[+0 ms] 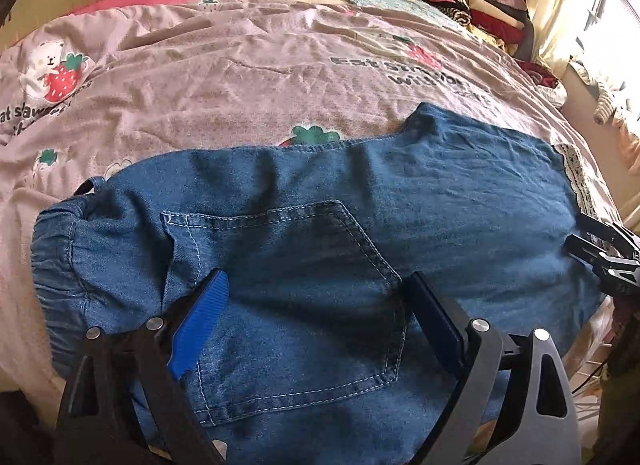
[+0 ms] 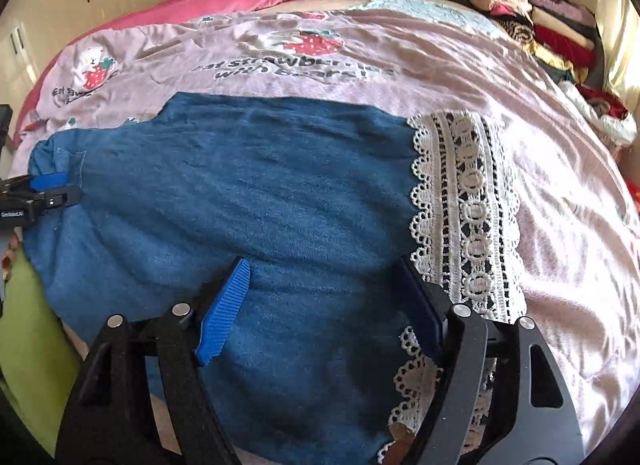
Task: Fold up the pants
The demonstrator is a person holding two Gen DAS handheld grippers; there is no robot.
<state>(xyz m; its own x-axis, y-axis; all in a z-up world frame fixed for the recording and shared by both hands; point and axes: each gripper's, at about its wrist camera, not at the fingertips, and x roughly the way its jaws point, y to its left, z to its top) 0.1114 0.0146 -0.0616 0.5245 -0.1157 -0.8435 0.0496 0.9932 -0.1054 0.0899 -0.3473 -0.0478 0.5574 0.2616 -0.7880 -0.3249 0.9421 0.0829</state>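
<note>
Already doubled leg on leg across the bedspread (image 1: 224,77), the pants (image 1: 320,201) lie beneath the left gripper (image 1: 316,297) and right gripper (image 2: 326,289), both spread wide and holding nothing, so a shallow pinch may lift only the top layer, and the lace hem (image 2: 468,201) could snag.

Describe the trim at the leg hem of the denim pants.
White openwork lace trim on the blue denim pants, clearest in the right wrist view.

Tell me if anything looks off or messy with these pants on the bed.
Nothing looks damaged. The denim pants lie fairly flat on the pink quilt, only lightly wrinkled. One belt loop sticks up at the waistband end, and the lace cuff lies flat. Both the left claw and right claw are open above the fabric.
</note>
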